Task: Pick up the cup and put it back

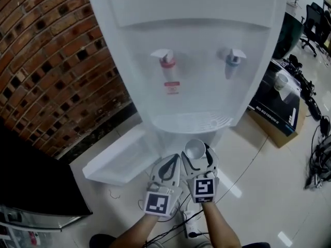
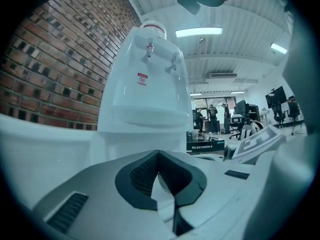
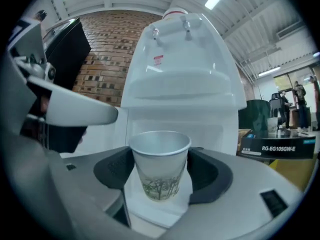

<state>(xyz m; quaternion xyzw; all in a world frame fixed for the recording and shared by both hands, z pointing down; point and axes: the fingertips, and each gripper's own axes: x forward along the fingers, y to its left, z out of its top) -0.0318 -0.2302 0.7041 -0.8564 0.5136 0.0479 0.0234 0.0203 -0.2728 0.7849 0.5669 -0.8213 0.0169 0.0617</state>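
Note:
A white paper cup with a green tree print stands upright between the pads of my right gripper, which is shut on it. In the right gripper view the cup fills the gap of the right gripper, and both dark pads touch its sides. The cup hangs just below the drip tray of a white water dispenser that has a red tap and a blue tap. My left gripper is close beside it on the left, shut with nothing in it.
A brick wall runs on the left, with a black cabinet in front of it. A white panel lies at the dispenser's foot. To the right sit a black box with a cup on it, and floor cables.

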